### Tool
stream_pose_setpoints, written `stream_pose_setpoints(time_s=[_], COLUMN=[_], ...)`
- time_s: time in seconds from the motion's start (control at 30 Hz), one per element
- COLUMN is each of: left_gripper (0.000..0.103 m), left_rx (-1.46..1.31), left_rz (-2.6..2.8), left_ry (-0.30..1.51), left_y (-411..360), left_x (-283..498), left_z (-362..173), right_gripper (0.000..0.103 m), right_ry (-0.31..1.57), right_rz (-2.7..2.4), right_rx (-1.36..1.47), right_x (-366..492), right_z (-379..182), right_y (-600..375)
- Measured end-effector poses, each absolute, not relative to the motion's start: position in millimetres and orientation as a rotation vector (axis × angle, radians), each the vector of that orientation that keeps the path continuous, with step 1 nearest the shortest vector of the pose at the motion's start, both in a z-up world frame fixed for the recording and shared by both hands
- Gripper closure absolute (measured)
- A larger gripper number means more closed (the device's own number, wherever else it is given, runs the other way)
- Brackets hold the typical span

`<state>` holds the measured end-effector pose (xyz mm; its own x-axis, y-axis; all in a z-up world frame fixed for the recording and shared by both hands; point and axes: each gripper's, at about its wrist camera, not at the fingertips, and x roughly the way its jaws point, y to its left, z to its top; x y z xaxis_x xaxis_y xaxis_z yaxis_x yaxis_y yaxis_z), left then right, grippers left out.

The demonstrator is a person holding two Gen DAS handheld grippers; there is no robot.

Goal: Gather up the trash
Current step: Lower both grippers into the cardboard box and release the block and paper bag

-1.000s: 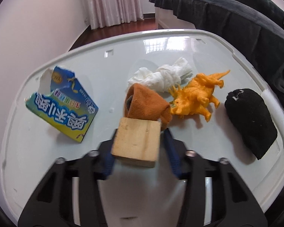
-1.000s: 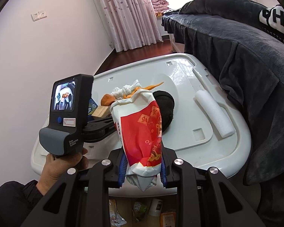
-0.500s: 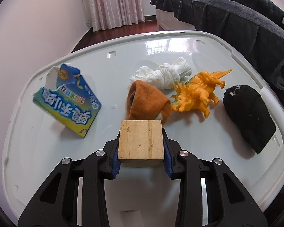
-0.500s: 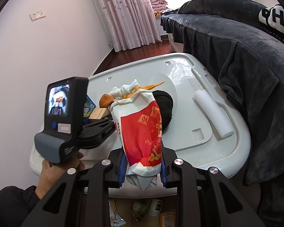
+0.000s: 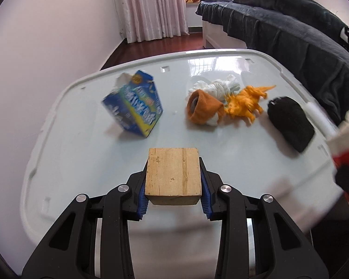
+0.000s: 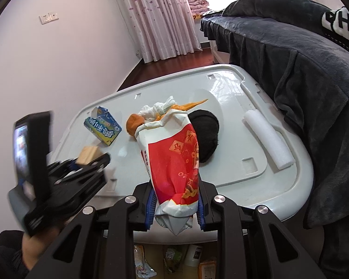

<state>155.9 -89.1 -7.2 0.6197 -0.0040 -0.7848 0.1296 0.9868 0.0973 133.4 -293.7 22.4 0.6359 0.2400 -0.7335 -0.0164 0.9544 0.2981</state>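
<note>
My left gripper [image 5: 173,193] is shut on a pale wooden block [image 5: 173,175], held above the near part of the white bin lid [image 5: 81,162]. The same block [image 6: 88,155] shows in the right wrist view, left of the bag. My right gripper [image 6: 175,205] is shut on the bottom of a red and white plastic bag [image 6: 174,160], its mouth pointing up and away. On the lid lie a torn blue carton [image 5: 133,107], a white tissue wad [image 5: 215,87], an orange sock [image 5: 202,109], an orange toy dinosaur [image 5: 245,103] and a black sock [image 5: 289,123].
A white foam roll [image 6: 268,139] lies along the lid's right edge. A bed with a dark blanket [image 6: 302,65] stands close on the right. A wall [image 5: 46,53] runs along the left, pink curtains [image 5: 151,7] behind. Packets [image 6: 172,255] lie under the lid's near edge.
My left gripper has pulled back and up from the pile with the block, away from the orange sock. The bag's edge has come into its view at the right. The right gripper has held still.
</note>
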Motion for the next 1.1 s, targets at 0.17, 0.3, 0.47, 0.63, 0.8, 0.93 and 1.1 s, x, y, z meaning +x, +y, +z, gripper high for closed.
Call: stream_pose_setpoints(time_s=[0.17,0.3,0.47,0.63,0.8,0.93,1.1], left_gripper=[0.068,0.068,0.068,0.068,0.068,0.068,0.068], left_rx=[0.108,0.1,0.073,0.086,0.079,0.008,-0.002], left_rz=[-0.095,-0.086,-0.078,-0.078,-0.102,-0.086,-0.072], left_ry=[0.926,0.939,0.964,1.025,1.168,1.312,1.363], left_y=[-67.9,-53.4,-44.6,-43.8,-35.5,-22.0,-18.6], left_x=[106.1,68.9,25.2,-15.3,-35.3,-31.7,-26.1], left_z=[3.7,4.4,-1.9,-20.1,-48.7,-78.6,-93.7], right_gripper=[0.075,0.075,0.075,0.075,0.075,0.075,0.075], right_ry=[0.867,0.877,0.9,0.945,1.031,1.114,1.18], right_rz=[0.173,0.21,0.261,0.291,0.306,0.329,0.324], right_rx=[0.247,0.202,0.169,0.162,0.143,0.12,0.093], right_x=[127.6,117.8,88.0,39.1,3.3,-8.2,-2.1], right_z=[22.6,19.9,12.3,0.9,-17.2,-34.3,-49.5], right_y=[-286.3,-273.1,-256.8,-247.2,-239.4,-226.9,-220.3])
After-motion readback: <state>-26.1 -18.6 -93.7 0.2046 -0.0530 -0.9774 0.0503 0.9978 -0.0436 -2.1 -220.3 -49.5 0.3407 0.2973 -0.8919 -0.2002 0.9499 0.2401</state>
